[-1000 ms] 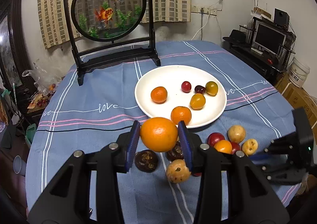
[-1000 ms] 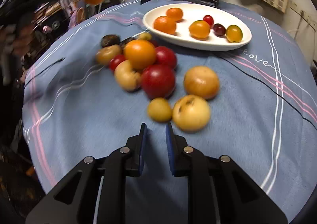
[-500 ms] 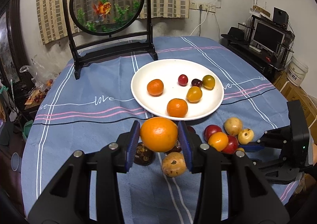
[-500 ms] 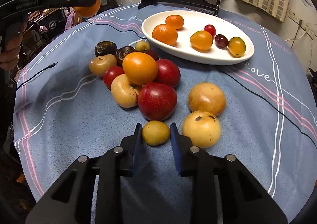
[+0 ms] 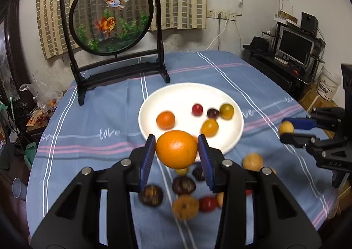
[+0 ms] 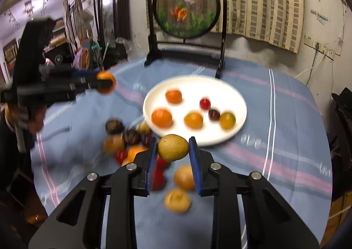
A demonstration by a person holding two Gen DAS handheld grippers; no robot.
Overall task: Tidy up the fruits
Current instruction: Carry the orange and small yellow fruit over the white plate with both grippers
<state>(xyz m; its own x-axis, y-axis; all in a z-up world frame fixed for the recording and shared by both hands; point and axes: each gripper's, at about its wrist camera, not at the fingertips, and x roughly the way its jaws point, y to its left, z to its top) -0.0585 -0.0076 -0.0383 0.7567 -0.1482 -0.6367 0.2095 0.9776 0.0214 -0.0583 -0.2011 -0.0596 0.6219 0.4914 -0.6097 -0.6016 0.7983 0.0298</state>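
My left gripper (image 5: 176, 150) is shut on a large orange (image 5: 176, 149) and holds it in the air just before the near rim of the white plate (image 5: 176, 95). My right gripper (image 6: 173, 149) is shut on a small yellow-brown fruit (image 6: 173, 147), lifted above the loose pile; it also shows at the right of the left wrist view (image 5: 286, 128). The plate (image 6: 220, 88) holds several small fruits, orange, red, dark and yellow-green. A pile of loose fruits (image 5: 187, 189) lies on the blue cloth below both grippers.
A black-framed round goldfish screen (image 5: 112, 26) stands on the table behind the plate. The blue striped tablecloth (image 5: 99, 121) covers the round table. A desk with a monitor (image 5: 294, 46) stands at the right, clutter at the left.
My right gripper closed on the small yellow fruit and lifted it off the cloth toward the plate. My left gripper carried the orange forward, nearer the plate's rim.
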